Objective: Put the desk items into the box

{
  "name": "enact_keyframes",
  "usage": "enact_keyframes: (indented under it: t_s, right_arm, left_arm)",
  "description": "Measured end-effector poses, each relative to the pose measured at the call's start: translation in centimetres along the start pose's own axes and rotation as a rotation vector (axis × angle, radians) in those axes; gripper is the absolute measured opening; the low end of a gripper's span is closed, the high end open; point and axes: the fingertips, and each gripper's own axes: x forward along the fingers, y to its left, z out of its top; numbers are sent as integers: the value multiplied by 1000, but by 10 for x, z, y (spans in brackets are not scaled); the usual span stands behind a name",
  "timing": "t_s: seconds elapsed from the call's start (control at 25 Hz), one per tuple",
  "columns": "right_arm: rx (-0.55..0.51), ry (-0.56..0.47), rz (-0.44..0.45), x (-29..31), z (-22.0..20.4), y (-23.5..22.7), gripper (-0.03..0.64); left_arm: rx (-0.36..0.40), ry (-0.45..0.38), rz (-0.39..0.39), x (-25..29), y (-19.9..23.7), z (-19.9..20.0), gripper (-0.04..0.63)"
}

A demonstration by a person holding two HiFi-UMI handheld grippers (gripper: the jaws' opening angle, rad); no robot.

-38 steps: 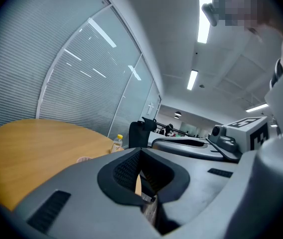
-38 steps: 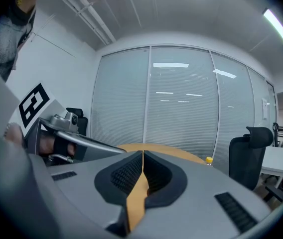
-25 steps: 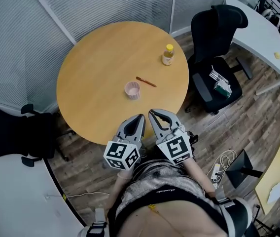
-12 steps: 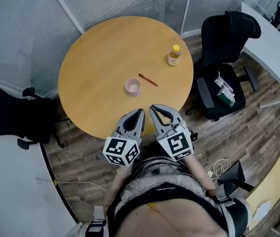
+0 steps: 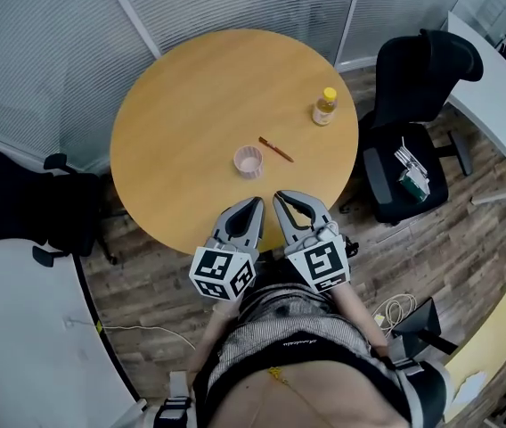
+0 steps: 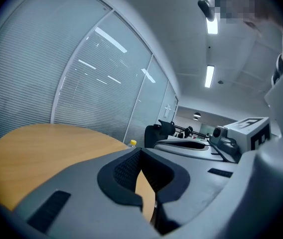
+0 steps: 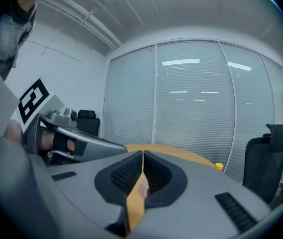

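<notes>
On the round wooden table (image 5: 173, 123) stand a small pink cup (image 5: 248, 160) and a yellow-capped bottle (image 5: 325, 107), with a thin brown pen (image 5: 275, 149) lying between them. My left gripper (image 5: 254, 207) and right gripper (image 5: 279, 200) hover side by side over the table's near edge, a little short of the cup. Both are shut and hold nothing. In the left gripper view the jaws (image 6: 140, 151) meet, and the bottle's cap (image 6: 132, 143) peeks over them. In the right gripper view the cup (image 7: 144, 183) shows through the gap below the closed tips (image 7: 142, 156). I see no box.
A black office chair (image 5: 411, 163) with some items on its seat stands right of the table. Another black chair (image 5: 21, 212) is at the left. A white desk (image 5: 502, 69) runs along the upper right. Glass walls with blinds close off the far side.
The head view has swung slightly, so the table and right chair sit further right in the picture. Both grippers stay shut, side by side at the table's near edge.
</notes>
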Motion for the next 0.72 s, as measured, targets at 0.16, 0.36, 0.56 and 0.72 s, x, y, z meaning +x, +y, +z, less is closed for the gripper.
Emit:
enact_keyframes:
  t_s: [0.16,0.36,0.56,0.72]
  right_arm:
    - [2,5,-17,11,4,-5,23]
    - [-1,7,-46,30,9,-8,23]
    - [12,23,-50,45,8,-5,23]
    - [3,38,-46,64,9,2,23]
  left_arm:
    - [3,6,-26,8,9,5,-3]
    - [-2,18,-42,11,27,10,-2]
    - [-3,24,-57,13,41,15,-3]
    - [-8,29,-64,14,58,16,-3]
